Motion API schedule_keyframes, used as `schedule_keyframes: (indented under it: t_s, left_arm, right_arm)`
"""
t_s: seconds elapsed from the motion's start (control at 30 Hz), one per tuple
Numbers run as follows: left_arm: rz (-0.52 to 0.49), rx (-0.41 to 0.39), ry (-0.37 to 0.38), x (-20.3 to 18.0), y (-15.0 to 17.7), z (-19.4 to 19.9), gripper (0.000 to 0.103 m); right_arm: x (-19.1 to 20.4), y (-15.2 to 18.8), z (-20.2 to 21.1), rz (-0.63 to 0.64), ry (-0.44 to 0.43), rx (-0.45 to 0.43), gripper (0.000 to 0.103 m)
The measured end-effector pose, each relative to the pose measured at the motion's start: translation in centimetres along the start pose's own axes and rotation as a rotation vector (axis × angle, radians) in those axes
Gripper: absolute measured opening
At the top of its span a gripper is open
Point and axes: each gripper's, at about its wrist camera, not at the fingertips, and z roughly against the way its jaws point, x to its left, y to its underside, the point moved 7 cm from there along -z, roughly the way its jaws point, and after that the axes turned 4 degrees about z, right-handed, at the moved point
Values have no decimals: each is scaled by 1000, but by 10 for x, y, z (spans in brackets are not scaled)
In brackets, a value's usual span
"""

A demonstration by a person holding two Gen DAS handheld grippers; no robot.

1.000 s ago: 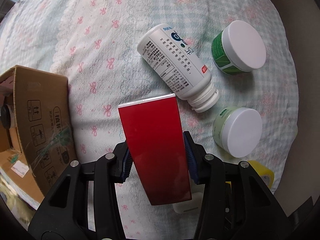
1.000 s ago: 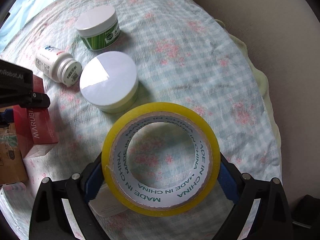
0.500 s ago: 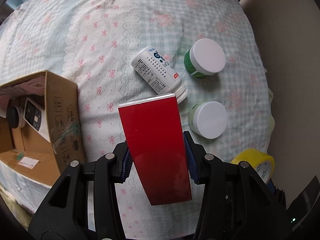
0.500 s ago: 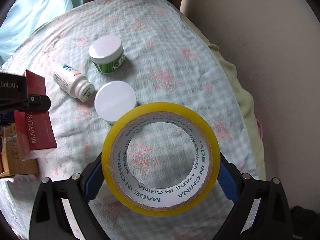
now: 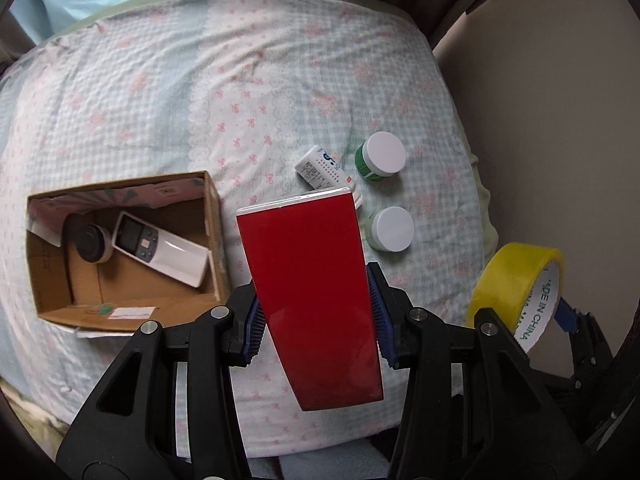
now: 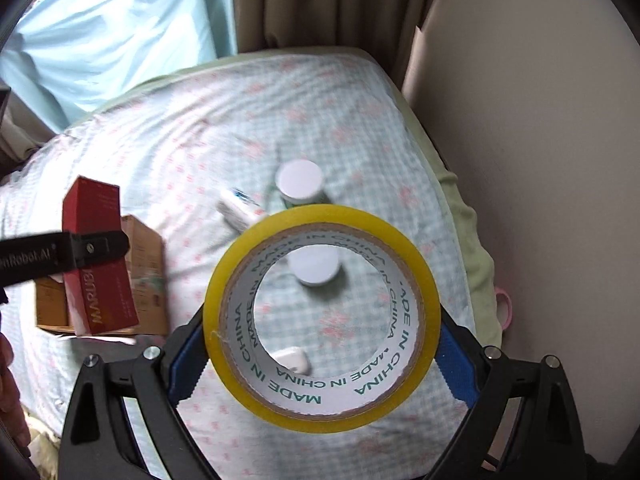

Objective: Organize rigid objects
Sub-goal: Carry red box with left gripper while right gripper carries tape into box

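Observation:
My left gripper is shut on a red box and holds it high above the bed; the box also shows in the right wrist view. My right gripper is shut on a yellow tape roll, also seen at the right of the left wrist view. An open cardboard box on the bed holds a white remote and a round black-topped item. A white bottle lies on its side beside two white-lidded jars.
The bed has a checked floral sheet. A beige wall runs along its right side, curtains at its far end. A small white object lies on the sheet, seen through the tape roll.
Both grippers have risen well above the bed, so everything looks smaller. The cardboard box's inside has come into the left wrist view. Both grips are unchanged.

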Motion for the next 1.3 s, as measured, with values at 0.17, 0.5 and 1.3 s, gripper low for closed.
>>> schedule_keyframes:
  t_s: [0.17,0.5,1.3]
  left_arm:
    - [12,-32,-8,47,0,40,41]
    - [66,-87,-53,167,-5,70,41]
    - [124,26,-137,342,18,-90,41]
  right_arm:
    - [53,-22,34,53,-54,-40,95]
    - [197,-35,28,134,-228,-5,95]
    - [325,0,-184,99,-266,213,96]
